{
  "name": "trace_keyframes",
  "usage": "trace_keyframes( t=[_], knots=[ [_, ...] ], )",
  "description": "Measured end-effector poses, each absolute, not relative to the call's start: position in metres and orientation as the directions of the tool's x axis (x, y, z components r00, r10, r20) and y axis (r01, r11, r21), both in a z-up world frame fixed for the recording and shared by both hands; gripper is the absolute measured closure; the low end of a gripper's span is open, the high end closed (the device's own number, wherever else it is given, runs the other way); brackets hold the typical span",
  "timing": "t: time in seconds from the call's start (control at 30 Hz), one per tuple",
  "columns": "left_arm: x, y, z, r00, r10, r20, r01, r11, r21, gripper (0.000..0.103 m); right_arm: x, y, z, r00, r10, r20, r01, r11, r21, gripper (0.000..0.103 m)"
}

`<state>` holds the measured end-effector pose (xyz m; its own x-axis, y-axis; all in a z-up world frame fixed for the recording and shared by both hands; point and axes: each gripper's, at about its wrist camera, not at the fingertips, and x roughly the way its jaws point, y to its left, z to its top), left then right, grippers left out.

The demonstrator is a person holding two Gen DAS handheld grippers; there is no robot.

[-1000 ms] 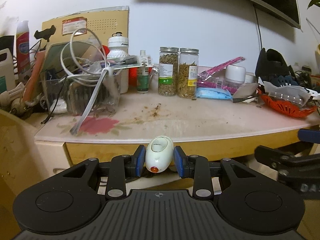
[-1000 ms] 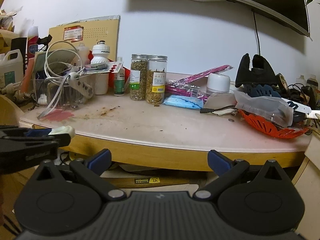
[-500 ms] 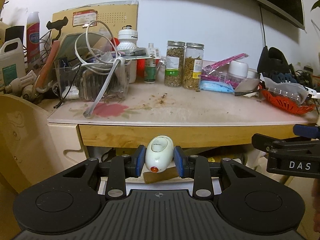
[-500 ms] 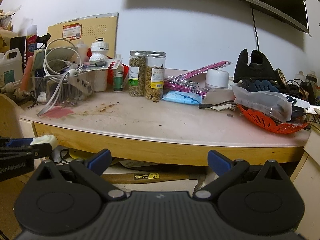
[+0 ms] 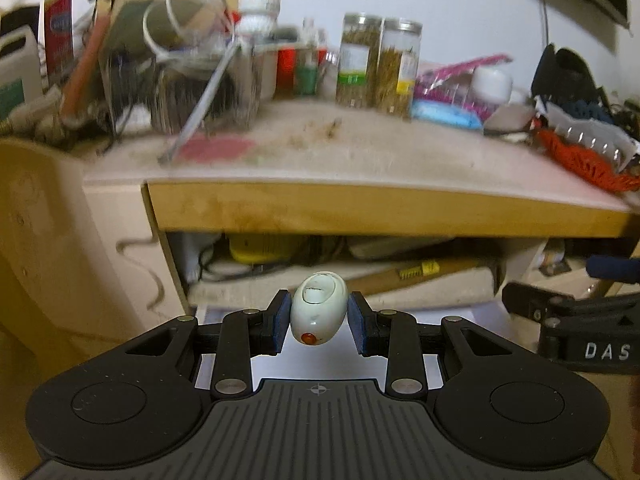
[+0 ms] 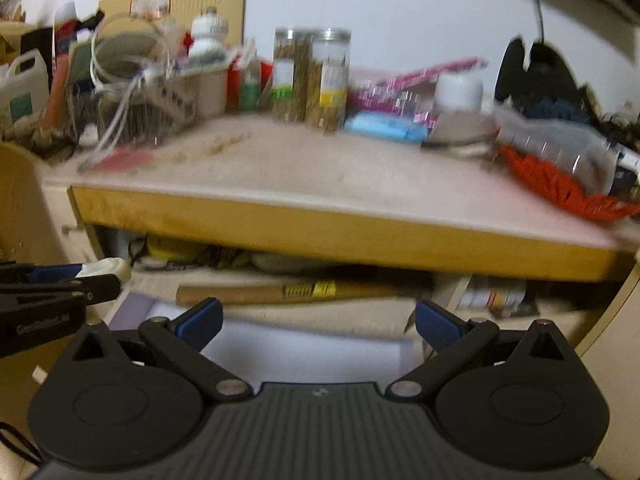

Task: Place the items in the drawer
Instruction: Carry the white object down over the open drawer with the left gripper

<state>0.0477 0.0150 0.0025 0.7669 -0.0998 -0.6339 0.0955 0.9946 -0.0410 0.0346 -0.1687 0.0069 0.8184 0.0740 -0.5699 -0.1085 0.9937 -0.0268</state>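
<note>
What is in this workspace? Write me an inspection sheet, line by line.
Surface: tabletop stained, crowded along the back.
Job's things: white egg-shaped item; open drawer below the table, white inside.
Clutter: two jars, orange basket, blue pack, hammer on the shelf.
Grippers: left gripper shut on the item; right gripper open, holding nothing.
Cables: white coil over a clear bin.
Surroundings: white wall.
</note>
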Motion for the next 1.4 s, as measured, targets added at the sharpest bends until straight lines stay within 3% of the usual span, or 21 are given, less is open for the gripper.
trace_keyframes(
  t=[0.3,0.63,1.4],
  knots=[
    [0.056,0.014,-0.023,0.67,-0.111,-0.734,0.104,0.993,-0.055,0.073,0.047,-0.167,-0.024,0.667,0.116,-0.735,-0.129,0.991,0.04,0.0],
    [0.06,0.016,-0.048,0.546,-0.112,-0.83,0.111,0.992,-0.06,0.073,0.051,-0.16,-0.057,0.512,0.116,-0.851,-0.17,0.985,0.032,0.0],
    [0.078,0.014,-0.071,0.453,-0.093,-0.887,0.094,0.994,-0.056,0.073,0.075,-0.17,-0.072,0.477,0.096,-0.873,-0.145,0.989,0.029,0.0]
  ],
)
